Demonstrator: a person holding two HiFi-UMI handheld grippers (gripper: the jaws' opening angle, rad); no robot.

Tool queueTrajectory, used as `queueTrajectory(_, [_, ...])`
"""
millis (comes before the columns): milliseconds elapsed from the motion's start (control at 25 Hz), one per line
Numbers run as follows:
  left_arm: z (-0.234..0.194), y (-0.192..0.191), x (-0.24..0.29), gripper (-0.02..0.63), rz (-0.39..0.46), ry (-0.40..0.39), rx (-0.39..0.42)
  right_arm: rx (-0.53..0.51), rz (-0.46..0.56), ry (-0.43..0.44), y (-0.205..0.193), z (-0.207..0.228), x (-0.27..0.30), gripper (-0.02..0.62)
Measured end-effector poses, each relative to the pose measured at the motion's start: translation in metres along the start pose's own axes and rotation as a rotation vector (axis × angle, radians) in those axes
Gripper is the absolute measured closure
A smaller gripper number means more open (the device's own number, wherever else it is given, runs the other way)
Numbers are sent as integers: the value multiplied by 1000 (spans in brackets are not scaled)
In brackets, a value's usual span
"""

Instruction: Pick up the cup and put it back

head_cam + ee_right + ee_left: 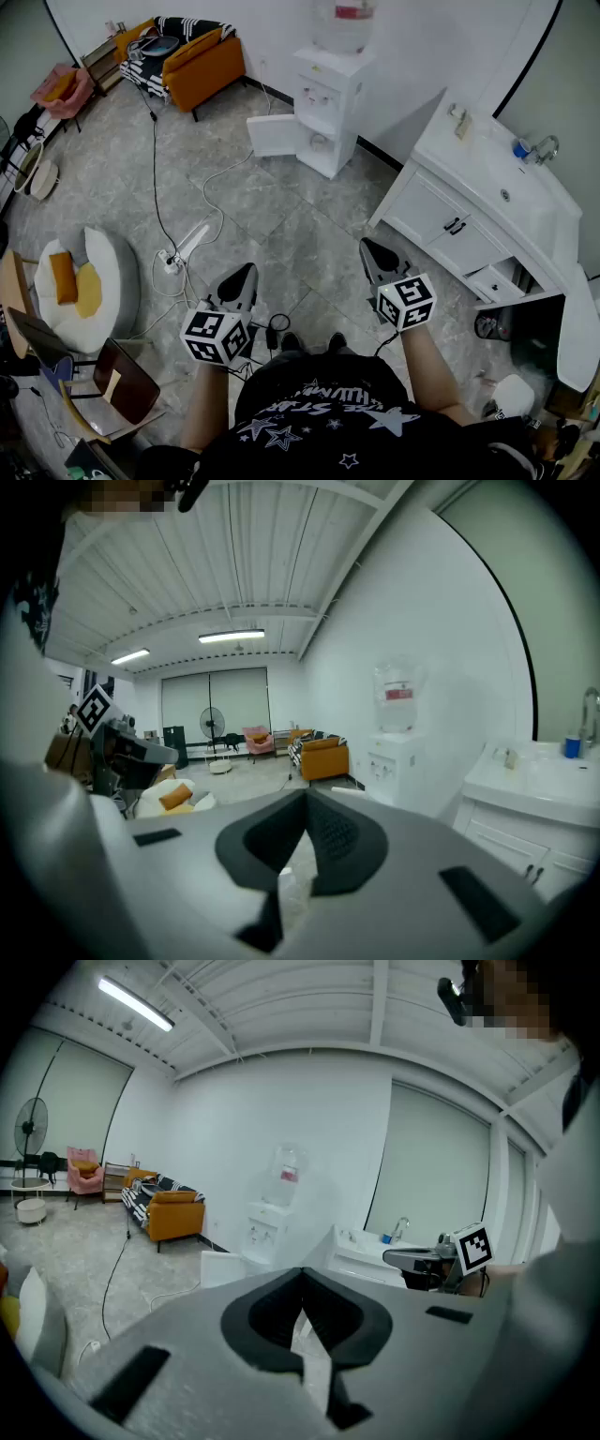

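Observation:
A small blue cup stands on the white sink counter at the right, next to the tap. It also shows as a blue speck in the left gripper view and at the edge of the right gripper view. My left gripper and right gripper are held in front of the person's body over the tiled floor, far from the cup. Both are shut, with nothing between the jaws.
A white water dispenser stands against the far wall, an orange sofa at the back left. Cables and a power strip lie on the floor ahead. A round cushion seat and a chair are at the left.

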State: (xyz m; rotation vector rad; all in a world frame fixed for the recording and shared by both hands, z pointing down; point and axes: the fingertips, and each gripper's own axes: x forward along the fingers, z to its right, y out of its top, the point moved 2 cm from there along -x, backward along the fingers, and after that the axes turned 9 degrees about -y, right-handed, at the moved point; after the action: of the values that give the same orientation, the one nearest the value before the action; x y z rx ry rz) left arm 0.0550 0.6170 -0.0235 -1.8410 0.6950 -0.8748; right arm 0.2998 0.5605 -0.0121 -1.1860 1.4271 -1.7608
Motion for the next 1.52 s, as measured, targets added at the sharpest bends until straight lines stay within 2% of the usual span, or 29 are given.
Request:
queueTrajectory(240, [-15,4,-7,597,-5,7,36,-9,-2,-9,3,-13,4,590])
queueTrajectory(520, [-34,-18,-22,597,-37,3,-19,-12,4,-47,7,-28,13,590])
queueTrajectory(640, [-48,-26,-29,597,-53,7,-24,24,18,-66,6,-32,21,589])
queueTrajectory(800, [-67,-19,-34,597,-44,-2,10,92,43,-101,6,-40,33,588])
queueTrajectory(840, [-71,-17,-34,597,-42,-7,14,108,45,-105,5,-43,37,564])
queueTrajectory(920, [-77,-16,-34,597,-43,-19,15,145,34,-102,2,-49,43,443])
queueTrajectory(1000, [-80,-17,-32,597,-49,-30,13,162,16,-99,-3,-51,48,366])
queueTrajectory(1200, [-88,-22,-14,597,-79,-41,4,199,-27,-129,-20,-37,65,227])
queueTrajectory(1320, [-96,-19,-3,597,-91,-37,-4,226,-53,-137,-28,-25,81,197])
queueTrajectory(1520, [-127,-8,29,597,-108,0,6,255,-86,-136,-41,4,130,192])
